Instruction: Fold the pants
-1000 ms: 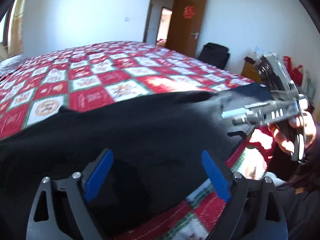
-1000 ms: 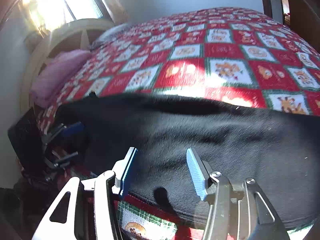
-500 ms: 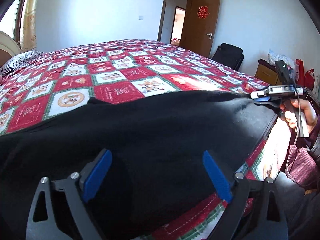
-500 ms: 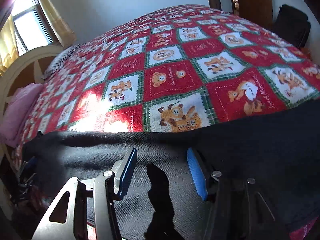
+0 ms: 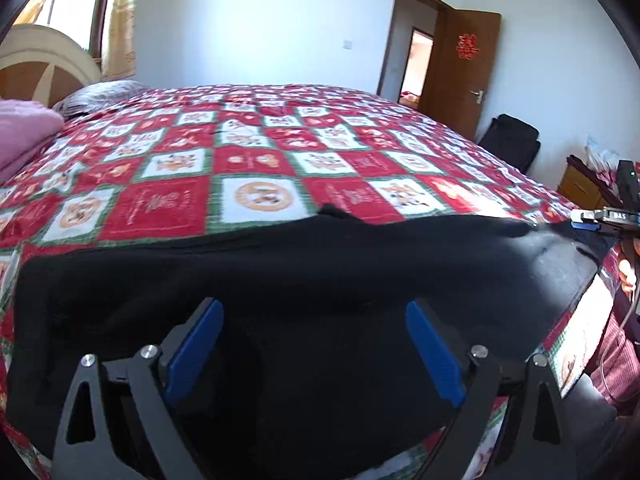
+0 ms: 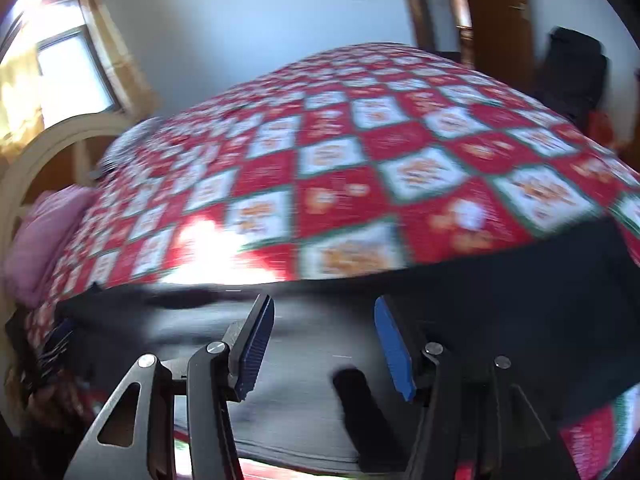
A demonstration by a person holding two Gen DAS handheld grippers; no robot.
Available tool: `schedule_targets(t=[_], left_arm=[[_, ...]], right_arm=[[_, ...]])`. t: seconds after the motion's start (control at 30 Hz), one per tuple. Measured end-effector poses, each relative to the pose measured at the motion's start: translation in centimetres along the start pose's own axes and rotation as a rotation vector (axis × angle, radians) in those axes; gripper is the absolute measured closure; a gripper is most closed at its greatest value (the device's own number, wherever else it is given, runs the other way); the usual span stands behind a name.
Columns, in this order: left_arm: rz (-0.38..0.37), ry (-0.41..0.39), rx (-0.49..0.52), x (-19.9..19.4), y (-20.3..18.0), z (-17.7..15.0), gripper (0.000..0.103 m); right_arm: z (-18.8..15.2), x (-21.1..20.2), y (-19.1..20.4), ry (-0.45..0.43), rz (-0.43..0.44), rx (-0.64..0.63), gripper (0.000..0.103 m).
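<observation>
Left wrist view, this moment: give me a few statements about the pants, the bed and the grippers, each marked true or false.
1. The black pants lie across the near edge of the quilt. True.
2. The quilt is plain blue. False: red and white checks with green borders.
3. The left gripper is open, its blue pads apart above the pants. True.
4. The door is shut. False: it stands open.
5. A pink pillow lies at the head of the bed. True.
</observation>
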State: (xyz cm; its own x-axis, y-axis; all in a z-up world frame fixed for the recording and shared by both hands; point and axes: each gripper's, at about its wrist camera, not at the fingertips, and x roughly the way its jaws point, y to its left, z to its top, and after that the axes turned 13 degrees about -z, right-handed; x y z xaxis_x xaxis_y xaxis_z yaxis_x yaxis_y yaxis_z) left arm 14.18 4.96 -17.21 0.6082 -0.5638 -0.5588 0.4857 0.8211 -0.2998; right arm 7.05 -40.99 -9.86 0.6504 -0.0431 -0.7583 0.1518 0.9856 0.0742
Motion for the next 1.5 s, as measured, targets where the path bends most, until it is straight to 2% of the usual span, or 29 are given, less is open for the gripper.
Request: schedule_targets(t=[0.1,0.17,0.23,0.27,0.3,0.33,0.37,0.4,0.47,0.53,0.6,0.73,0.83,0.9,0.97,1.0,1.03,1.07,1.1,1.23,1.27,1.4,1.5], left_arm=[[0.017,0.004,-0.008,0.0,0.8,-0.4,0.008],[0.022,0.01,0.011,0.3,0.7,-0.7,0.005],[0.043,0.022,0.045,0.4,0.3,-1.0,0.004],[0.05,0.028,0.059,0.4,0.1,-1.1,0.004],[0.051,0.034,0.073,0.2,-0.1,-1.3,0.004],[0.051,0.041,0.081,-0.1,-0.1,-1.5,0.004],[0.051,0.044,0.083,-0.4,0.0,-1.6,0.004],[0.044,0.039,0.077,-0.8,0.2,-1.7,0.004],[0.021,0.021,0.045,-1.6,0.7,-1.7,0.004],[0.003,-0.002,0.023,-1.9,1.0,-1.6,0.004],[0.006,0.009,0.014,-1.3,1.2,-1.6,0.004],[0.031,0.026,0.071,-0.8,0.3,-2.4,0.0],[0.068,0.041,0.123,-0.5,-0.3,-2.9,0.0],[0.064,0.038,0.122,-0.6,-0.2,-2.9,0.0],[0.049,0.03,0.108,-0.8,0.1,-2.8,0.0],[0.044,0.026,0.104,-0.8,0.2,-2.7,0.0],[0.044,0.026,0.105,-0.8,0.2,-2.8,0.0],[0.044,0.026,0.107,-0.8,0.1,-2.8,0.0],[0.046,0.027,0.111,-0.8,0.1,-2.8,0.0],[0.042,0.022,0.106,-0.8,0.2,-2.8,0.0],[0.045,0.021,0.108,-0.7,0.2,-2.9,0.0],[0.061,0.023,0.119,-0.6,0.0,-2.9,0.0],[0.034,0.012,0.08,-1.1,0.3,-2.6,0.0]], right_arm=[[0.0,1.8,5.9,0.071,0.209,-0.074,0.048],[-0.4,3.2,10.0,0.105,0.291,-0.122,0.048],[-1.3,5.4,13.8,0.169,0.294,-0.205,0.048],[-1.8,6.7,15.4,0.209,0.257,-0.25,0.048],[-2.0,6.9,16.5,0.184,0.205,-0.281,0.048],[-1.8,6.7,17.1,0.17,0.19,-0.305,0.047],[-1.4,6.4,17.7,0.177,0.219,-0.322,0.047],[-0.7,5.9,18.0,0.189,0.302,-0.305,0.047],[0.7,5.2,18.7,0.182,0.395,-0.265,0.047],[2.0,5.2,20.6,0.177,0.413,-0.255,0.047],[3.3,6.4,23.1,0.204,0.455,-0.237,0.047],[4.4,9.5,28.0,0.287,0.499,-0.212,0.048],[4.5,12.1,30.9,0.346,0.482,-0.207,0.048],[4.0,14.3,31.8,0.422,0.493,-0.18,0.058],[3.4,16.0,32.4,0.511,0.535,-0.143,0.06],[3.2,16.3,32.6,0.527,0.544,-0.133,0.063],[3.2,16.6,32.7,0.528,0.549,-0.116,0.068],[3.2,16.7,32.7,0.531,0.563,-0.1,0.087],[3.2,16.6,32.7,0.527,0.581,-0.089,0.098],[3.7,13.7,33.9,0.391,0.566,-0.166,0.099],[3.8,13.5,34.1,0.354,0.521,-0.184,0.099],[3.2,15.8,34.1,0.379,0.452,-0.183,0.099],[3.0,15.9,33.3,0.367,0.472,-0.158,0.099]])
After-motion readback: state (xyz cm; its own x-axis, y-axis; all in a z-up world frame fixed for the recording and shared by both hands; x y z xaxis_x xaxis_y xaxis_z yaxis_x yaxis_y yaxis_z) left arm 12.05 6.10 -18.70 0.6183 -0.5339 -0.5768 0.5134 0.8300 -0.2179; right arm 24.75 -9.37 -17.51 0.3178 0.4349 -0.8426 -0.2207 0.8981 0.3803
